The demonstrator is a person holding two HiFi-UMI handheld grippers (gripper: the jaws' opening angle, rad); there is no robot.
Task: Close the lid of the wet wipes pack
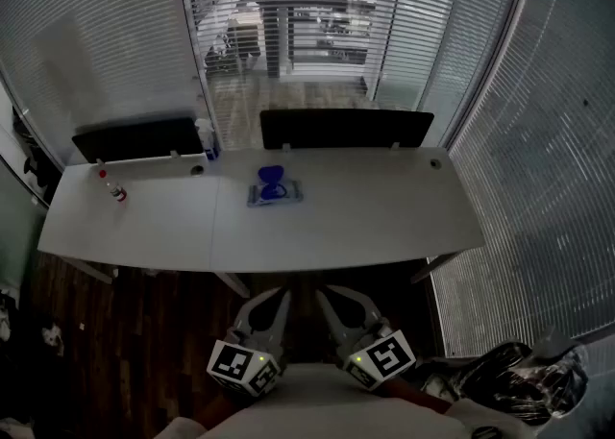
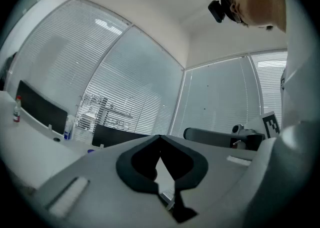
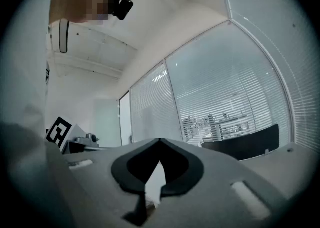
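— Where's the wet wipes pack [image 1: 279, 194]?

— Out on the long white surface [image 1: 365, 207], about the middle, slightly nearer the far edge. Its blue lid [image 1: 271, 176] is up, standing off the pack on the far side.

— And the grippers, are they on it?

— No, both are well apart from it. The left gripper [image 1: 277, 301] and the right gripper [image 1: 332, 301] sit side by side close to the person's body, short of the near edge of the surface, over the dark wooden floor [image 1: 144, 322]. They point level, toward the surface.

— Jaws?

— Clenched on both, tips meeting, with nothing between them.

— Anything else up there?

— A small bottle with a red cap [image 1: 116, 191] stands toward the left end. A pale bottle with a blue base [image 1: 207, 139] is at the far edge, left of the pack. Two black panels run along that far edge, one on the left [image 1: 139, 138] and one behind the pack [image 1: 346, 128]. Behind all of it are glass walls with slatted blinds [image 1: 96, 34].
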